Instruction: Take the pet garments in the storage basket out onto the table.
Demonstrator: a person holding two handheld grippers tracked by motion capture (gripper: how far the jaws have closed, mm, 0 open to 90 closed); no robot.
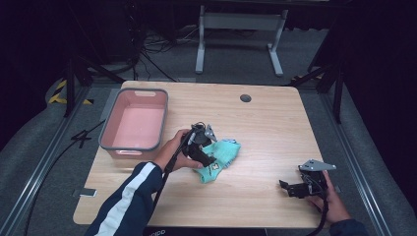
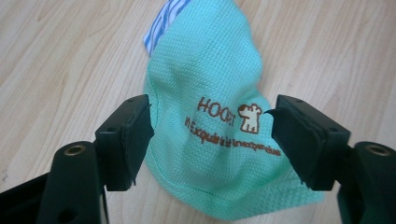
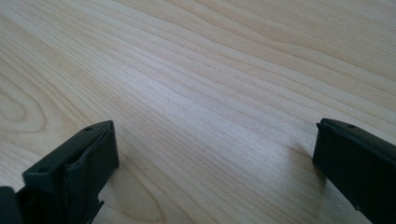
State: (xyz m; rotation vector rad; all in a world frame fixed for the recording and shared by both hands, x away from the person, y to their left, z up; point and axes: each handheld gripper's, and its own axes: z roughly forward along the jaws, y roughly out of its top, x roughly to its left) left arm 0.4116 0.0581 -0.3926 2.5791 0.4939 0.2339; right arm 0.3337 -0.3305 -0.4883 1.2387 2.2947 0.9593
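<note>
A mint-green mesh cloth [image 1: 225, 151] with brown print and a blue-striped edge lies crumpled on the wooden table [image 1: 270, 132], near its middle. My left gripper [image 1: 209, 158] hovers just over it, held by a hand in a navy sleeve with a white stripe. In the left gripper view the jaws of this gripper [image 2: 212, 135] stand open on either side of the cloth [image 2: 205, 79], and the pads are clear of it. Near the table's front right corner, my right gripper [image 1: 287, 188] rests low and points left. Its jaws [image 3: 215, 154] are open over bare wood.
A pink bin with a grey rim [image 1: 164, 118] stands at the table's left, with nothing in it. A round cable hole [image 1: 245, 98] sits near the far edge. Beyond the table are a white desk frame [image 1: 239, 29] and floor cables.
</note>
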